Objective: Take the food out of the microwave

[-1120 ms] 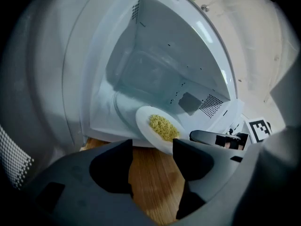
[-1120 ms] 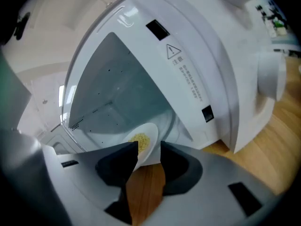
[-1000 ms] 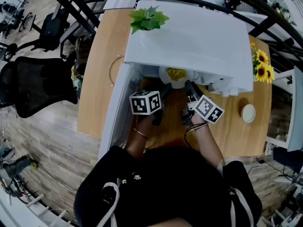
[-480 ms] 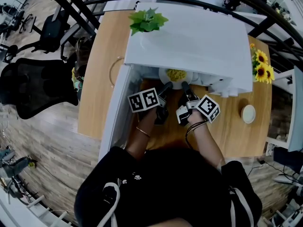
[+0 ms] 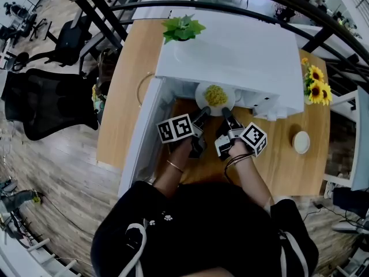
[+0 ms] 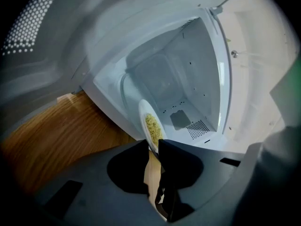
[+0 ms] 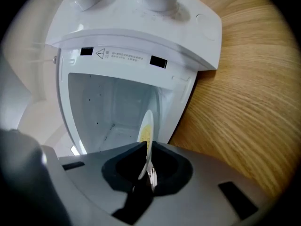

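A white plate (image 5: 200, 92) of yellow food (image 5: 215, 94) sits at the mouth of the open white microwave (image 5: 230, 51), half out over the wooden table. My left gripper (image 5: 202, 115) holds the plate's near-left rim; its jaws have just been closing and the rim is pinched between them. My right gripper (image 5: 226, 113) is shut on the near-right rim. In the left gripper view the plate (image 6: 143, 113) stands edge-on between the left gripper's (image 6: 154, 147) jaws. In the right gripper view the plate (image 7: 149, 118) runs into the right gripper's (image 7: 146, 150) closed jaws.
The microwave door (image 5: 141, 137) hangs open at my left. A potted plant (image 5: 181, 26) stands on the microwave. Sunflowers (image 5: 317, 81) and a small white cup (image 5: 301, 141) are at the right of the wooden table (image 5: 118, 97). A black chair (image 5: 46, 103) stands left.
The left gripper's jaws closed on the plate's rim. Both grippers rolled, and the plate now shows further out of the microwave, toward me.
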`<state>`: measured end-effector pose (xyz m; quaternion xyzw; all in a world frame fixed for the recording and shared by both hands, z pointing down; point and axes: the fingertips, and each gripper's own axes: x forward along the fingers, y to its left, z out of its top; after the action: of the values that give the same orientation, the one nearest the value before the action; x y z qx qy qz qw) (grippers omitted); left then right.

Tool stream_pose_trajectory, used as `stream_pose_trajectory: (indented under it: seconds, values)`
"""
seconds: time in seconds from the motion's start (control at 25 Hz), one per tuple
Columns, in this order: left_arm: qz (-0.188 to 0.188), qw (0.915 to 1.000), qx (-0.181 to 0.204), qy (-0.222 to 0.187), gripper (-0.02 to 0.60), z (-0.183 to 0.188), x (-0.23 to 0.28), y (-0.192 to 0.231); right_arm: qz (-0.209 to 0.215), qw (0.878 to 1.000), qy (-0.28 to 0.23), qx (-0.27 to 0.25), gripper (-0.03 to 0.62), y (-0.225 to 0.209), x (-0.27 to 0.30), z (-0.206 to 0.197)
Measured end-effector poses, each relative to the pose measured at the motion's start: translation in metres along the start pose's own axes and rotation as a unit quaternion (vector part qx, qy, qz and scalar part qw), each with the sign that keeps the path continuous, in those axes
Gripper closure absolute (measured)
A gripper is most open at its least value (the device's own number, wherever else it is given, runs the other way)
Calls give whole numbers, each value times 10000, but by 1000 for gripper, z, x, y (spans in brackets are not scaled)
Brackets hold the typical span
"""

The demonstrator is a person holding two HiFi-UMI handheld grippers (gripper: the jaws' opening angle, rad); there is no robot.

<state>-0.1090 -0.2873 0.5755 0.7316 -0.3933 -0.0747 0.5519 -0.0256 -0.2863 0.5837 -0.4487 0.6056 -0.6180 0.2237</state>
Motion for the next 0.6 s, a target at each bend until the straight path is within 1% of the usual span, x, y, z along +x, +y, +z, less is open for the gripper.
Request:
stream_pose_trajectory:
  seconds: [0.2,0.44,0.6]
  values:
    - [-127,9998,104,-93,518,-18,-14,-22,77,9999,-9,-67,564,8,-29,-2]
    - [-233,9989,203,-350,517,-31,-35,-46,438,9990,95,61,570,26,-56,-7]
    - [-262,9978,240,-555,517,-42,-48,-63,607,9978,271,-5,570,37,-74,-9]
